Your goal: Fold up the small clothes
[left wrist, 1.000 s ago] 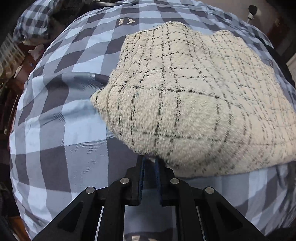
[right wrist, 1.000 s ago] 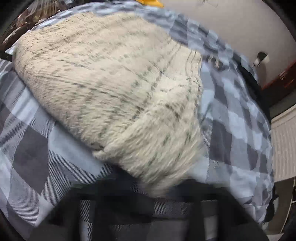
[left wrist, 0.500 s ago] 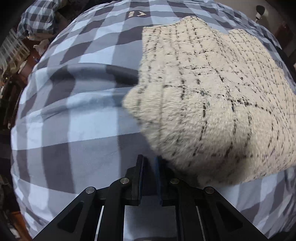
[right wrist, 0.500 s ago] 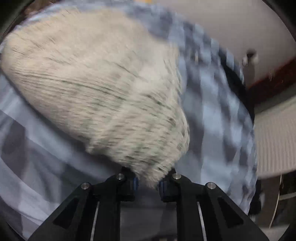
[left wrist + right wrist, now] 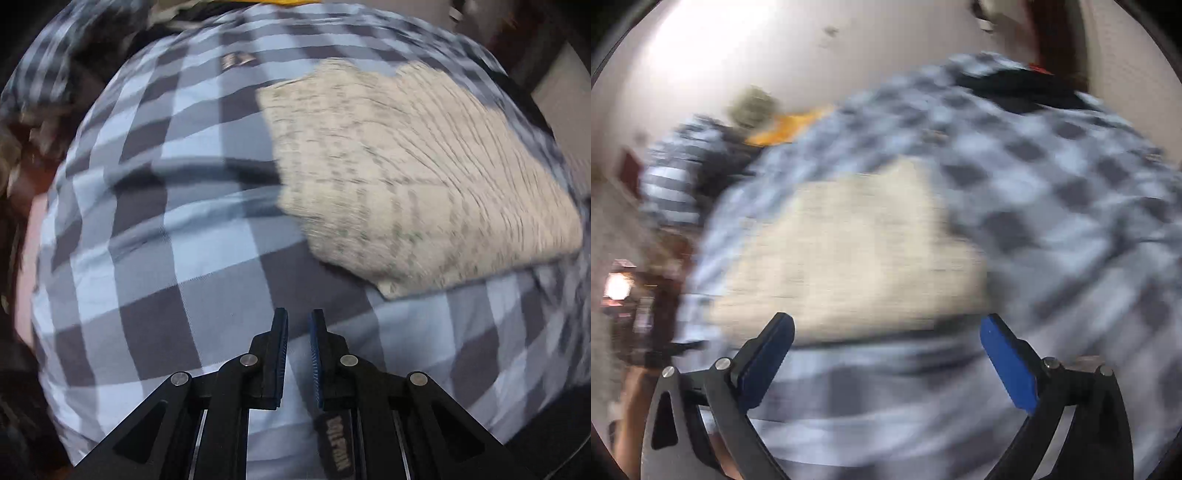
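Observation:
A folded cream knitted garment with thin dark check lines (image 5: 406, 177) lies on the blue-and-grey checked bed cover (image 5: 166, 240). My left gripper (image 5: 299, 314) hovers above the cover, below and left of the garment's near corner; its jaws are shut with only a narrow slit and nothing between them. In the blurred right wrist view the garment (image 5: 849, 258) lies ahead on the cover (image 5: 1071, 221). My right gripper (image 5: 886, 319) is up above the garment's near edge. Its jaws are opening wide, and no cloth is pinched by its blue pads (image 5: 1008, 362).
A checked pillow (image 5: 40, 74) lies at the bed's far left. Something orange (image 5: 790, 125) and a dark item (image 5: 1015, 88) sit at the bed's far side, below a pale wall (image 5: 738, 55). A lit lamp (image 5: 617, 288) glows at the left.
The right gripper let go of the garment's corner, rose and opened wide. The left gripper drew back from the garment, which now lies further off and flatter.

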Demonstrator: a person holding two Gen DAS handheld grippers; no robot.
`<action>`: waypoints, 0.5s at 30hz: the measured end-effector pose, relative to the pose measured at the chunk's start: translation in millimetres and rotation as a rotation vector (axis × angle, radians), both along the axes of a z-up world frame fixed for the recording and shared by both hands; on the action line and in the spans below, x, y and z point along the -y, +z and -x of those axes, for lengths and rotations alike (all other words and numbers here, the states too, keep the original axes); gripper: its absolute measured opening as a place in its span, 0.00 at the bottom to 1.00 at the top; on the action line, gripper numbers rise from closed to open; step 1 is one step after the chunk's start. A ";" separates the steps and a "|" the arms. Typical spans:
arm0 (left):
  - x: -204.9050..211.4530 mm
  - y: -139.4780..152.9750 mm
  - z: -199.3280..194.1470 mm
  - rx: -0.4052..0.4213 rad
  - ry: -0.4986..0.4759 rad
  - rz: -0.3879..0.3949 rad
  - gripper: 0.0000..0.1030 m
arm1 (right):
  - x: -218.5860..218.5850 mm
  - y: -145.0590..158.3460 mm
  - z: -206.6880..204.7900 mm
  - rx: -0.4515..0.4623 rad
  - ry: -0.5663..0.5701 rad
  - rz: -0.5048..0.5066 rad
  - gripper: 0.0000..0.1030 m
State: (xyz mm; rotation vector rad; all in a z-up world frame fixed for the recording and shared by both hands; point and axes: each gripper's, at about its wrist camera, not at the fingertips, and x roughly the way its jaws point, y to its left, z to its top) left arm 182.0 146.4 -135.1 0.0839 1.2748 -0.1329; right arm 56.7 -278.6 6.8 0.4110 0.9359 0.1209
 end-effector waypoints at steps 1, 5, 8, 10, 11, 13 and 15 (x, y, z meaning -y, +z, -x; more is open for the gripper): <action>5.3 0.1 2.7 0.015 -0.026 -0.033 0.10 | -15.8 -0.7 -0.1 0.023 0.010 -0.010 0.96; 22.9 -9.5 5.4 -0.029 -0.096 -0.010 0.11 | -57.6 -26.8 -8.3 0.141 0.016 0.076 0.96; 31.3 -21.1 -1.1 -0.048 -0.109 -0.050 0.63 | -66.3 -58.7 -20.7 0.057 0.037 0.226 0.96; 40.8 -22.8 -5.9 -0.017 -0.157 -0.060 1.00 | -70.5 -66.3 -26.0 0.026 0.075 0.308 0.96; 46.4 -22.2 -9.5 0.000 -0.190 -0.035 1.00 | -70.6 -66.1 -26.3 0.041 0.080 0.318 0.96; 53.2 -21.8 -20.4 0.043 -0.173 -0.006 1.00 | -65.2 -63.6 -28.0 0.049 0.076 0.292 0.96; 54.5 -15.3 -24.2 0.101 -0.143 0.065 1.00 | -60.6 -63.0 -29.8 0.036 0.071 0.230 0.96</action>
